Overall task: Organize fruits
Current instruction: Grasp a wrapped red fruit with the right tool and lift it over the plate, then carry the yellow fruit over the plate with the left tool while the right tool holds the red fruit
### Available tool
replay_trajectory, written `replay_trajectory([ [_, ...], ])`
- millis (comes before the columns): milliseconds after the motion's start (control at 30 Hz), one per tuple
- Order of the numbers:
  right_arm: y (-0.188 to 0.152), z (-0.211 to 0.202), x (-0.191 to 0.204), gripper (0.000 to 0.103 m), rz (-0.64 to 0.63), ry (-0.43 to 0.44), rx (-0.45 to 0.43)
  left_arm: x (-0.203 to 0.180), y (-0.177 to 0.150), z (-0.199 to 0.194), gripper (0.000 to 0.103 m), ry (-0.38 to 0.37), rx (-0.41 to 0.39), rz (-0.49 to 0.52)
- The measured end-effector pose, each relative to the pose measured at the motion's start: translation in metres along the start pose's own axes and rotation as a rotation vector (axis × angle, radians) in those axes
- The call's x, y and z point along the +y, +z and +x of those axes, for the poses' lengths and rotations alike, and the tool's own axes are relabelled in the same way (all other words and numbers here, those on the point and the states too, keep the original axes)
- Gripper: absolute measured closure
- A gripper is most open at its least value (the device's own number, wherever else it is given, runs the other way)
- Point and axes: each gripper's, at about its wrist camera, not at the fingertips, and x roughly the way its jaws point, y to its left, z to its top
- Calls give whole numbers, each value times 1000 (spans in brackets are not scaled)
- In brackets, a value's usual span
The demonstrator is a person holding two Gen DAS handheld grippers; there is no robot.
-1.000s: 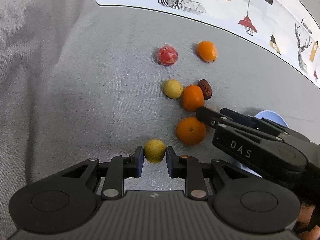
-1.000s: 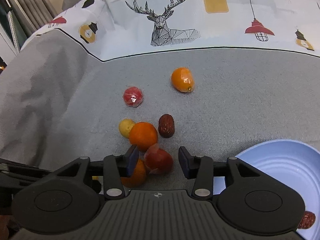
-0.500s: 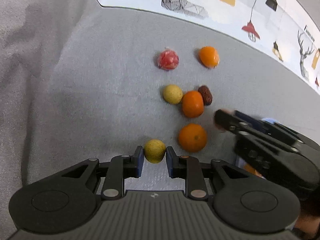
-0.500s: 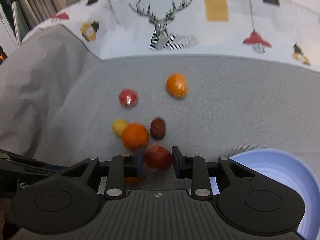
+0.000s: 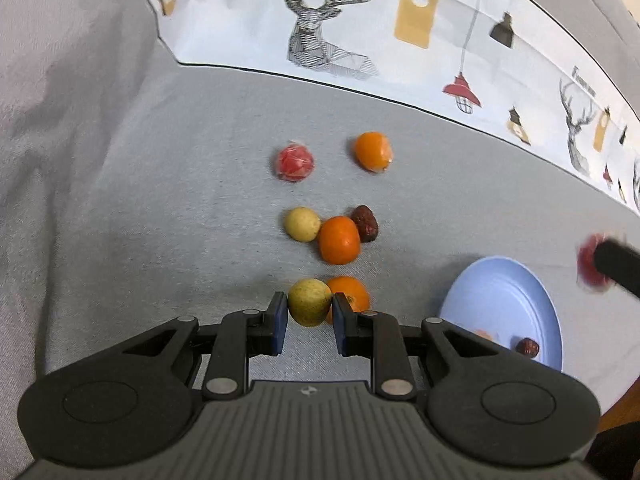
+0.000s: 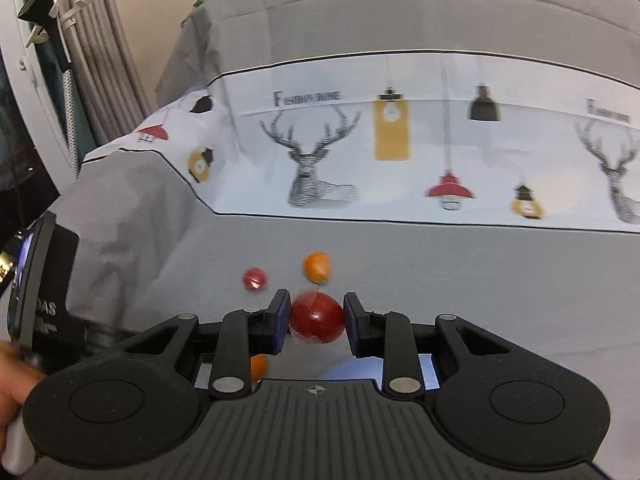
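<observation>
My left gripper is shut on a small yellow-green fruit, held just above the grey cloth, in front of an orange. My right gripper is shut on a wrapped red fruit, raised well above the cloth; in the left wrist view that red fruit shows blurred at the far right, beyond the blue plate. On the cloth lie another wrapped red fruit, two more oranges, a yellow fruit and a dark red date.
The blue plate holds a date and a bit of something orange. A white printed band of cloth with deer and lamps runs across the back. A hand holds the left gripper's body at the left edge of the right wrist view.
The right gripper closed on the wrapped red fruit and lifted it up and away to the right, over the plate. The left gripper, still gripping the yellow-green fruit, rose a little.
</observation>
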Motion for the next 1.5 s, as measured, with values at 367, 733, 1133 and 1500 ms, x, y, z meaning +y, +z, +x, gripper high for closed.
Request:
replay_trajectory([
  [367, -45, 9, -58, 73, 190, -61, 89, -26, -4, -2, 77, -13, -63, 122],
  [733, -52, 15, -78, 73, 172, -129, 97, -93, -23, -12, 77, -342, -119, 372],
  [1133, -49, 16, -79, 73, 177, -138, 81, -143, -64, 4, 77, -382, -88, 622],
  [1500, -50, 17, -77, 73, 171, -136, 86, -140, -59, 4, 77, -376, -92, 611],
])
